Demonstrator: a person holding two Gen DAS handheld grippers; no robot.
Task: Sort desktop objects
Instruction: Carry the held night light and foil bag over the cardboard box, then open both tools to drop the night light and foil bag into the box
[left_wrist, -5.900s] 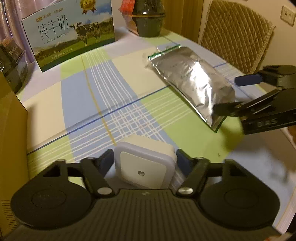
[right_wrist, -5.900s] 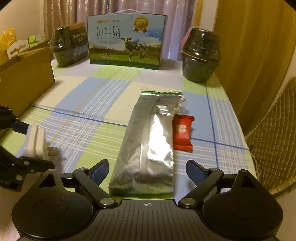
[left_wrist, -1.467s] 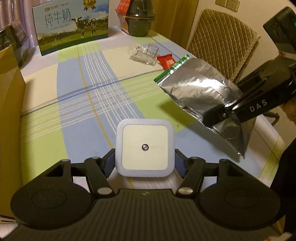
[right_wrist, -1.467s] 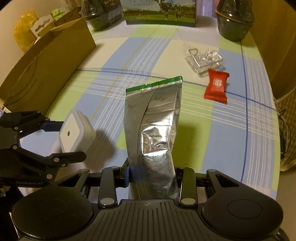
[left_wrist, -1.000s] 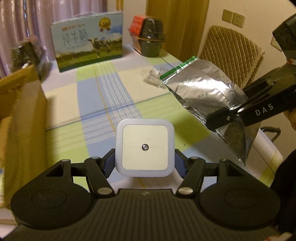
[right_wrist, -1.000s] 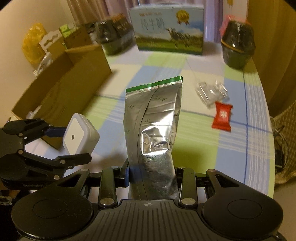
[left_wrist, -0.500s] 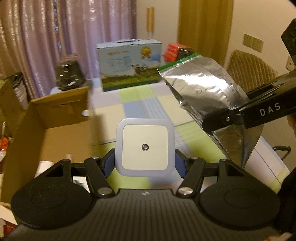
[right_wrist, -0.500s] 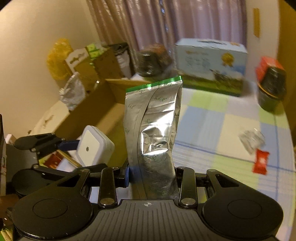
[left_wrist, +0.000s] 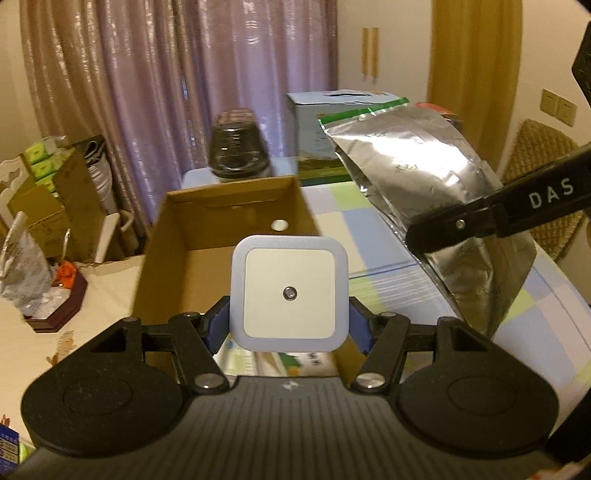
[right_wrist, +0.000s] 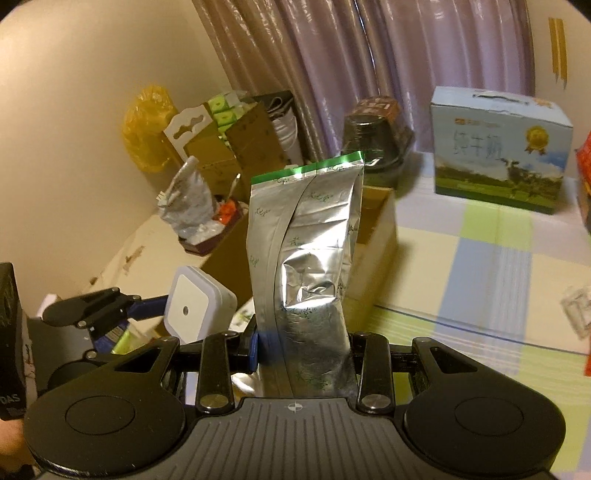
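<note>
Left gripper (left_wrist: 289, 326): pressed against both sides of a white square night light (left_wrist: 289, 291), which is held clear of the table, in front of the open cardboard box (left_wrist: 229, 236).
Right gripper (right_wrist: 303, 345): clamped on the lower part of a silver foil pouch (right_wrist: 306, 258), which is held upright with its green-edged top upward.
Pouch as seen from the left wrist: tilted (left_wrist: 424, 192), pinched by the right gripper (left_wrist: 461, 225), to the right of the box.
Cardboard box: set at the table's left edge; printed packets (left_wrist: 280, 363) are seen inside.
Table (right_wrist: 498, 277): covered in a checked cloth; a milk carton (right_wrist: 498, 151) and a dark jar (right_wrist: 373, 136) are stood at the far end.
</note>
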